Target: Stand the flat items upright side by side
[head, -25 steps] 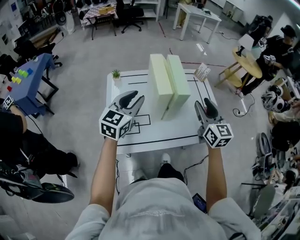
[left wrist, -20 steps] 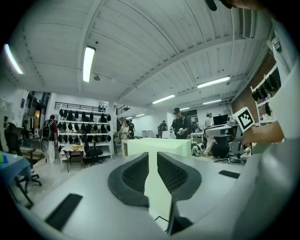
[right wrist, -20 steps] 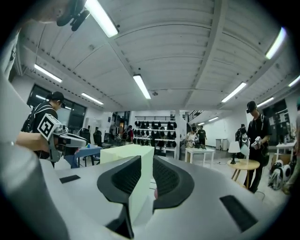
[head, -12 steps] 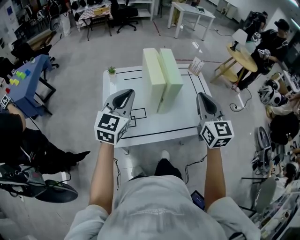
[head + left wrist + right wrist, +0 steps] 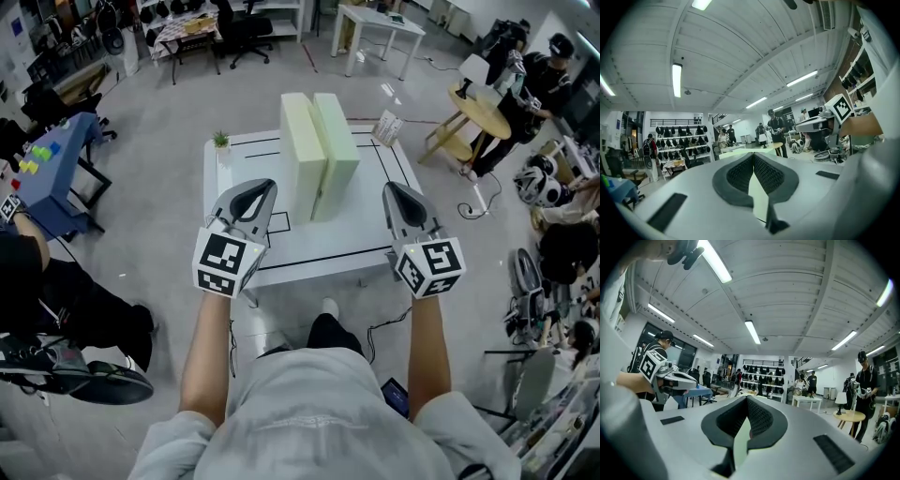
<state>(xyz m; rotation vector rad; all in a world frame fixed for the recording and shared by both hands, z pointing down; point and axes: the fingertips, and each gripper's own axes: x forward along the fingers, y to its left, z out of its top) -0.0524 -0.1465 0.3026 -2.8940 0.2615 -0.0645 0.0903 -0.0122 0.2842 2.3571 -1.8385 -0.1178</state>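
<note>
Two pale green foam slabs stand upright and pressed side by side on the white table [image 5: 323, 253]: the left slab [image 5: 302, 155] and the right slab [image 5: 336, 150]. My left gripper [image 5: 259, 190] hangs over the table's near left part, short of the slabs and apart from them, jaws shut on nothing. My right gripper [image 5: 397, 194] is level with it at the near right, also shut and empty. In the left gripper view the pads [image 5: 740, 173] of the gripper [image 5: 753, 155] meet, and in the right gripper view the gripper [image 5: 746, 398] is equally closed.
A small potted plant [image 5: 221, 141] stands at the table's far left corner and a card stand [image 5: 387, 127] at the far right. Black lines mark the tabletop. A blue table [image 5: 52, 169] is to the left, a round wooden table [image 5: 480, 112] and seated people to the right.
Both grippers have drawn back from the slabs toward me and risen. Their jaws, open a second ago, are now closed. The slabs stay upright.
</note>
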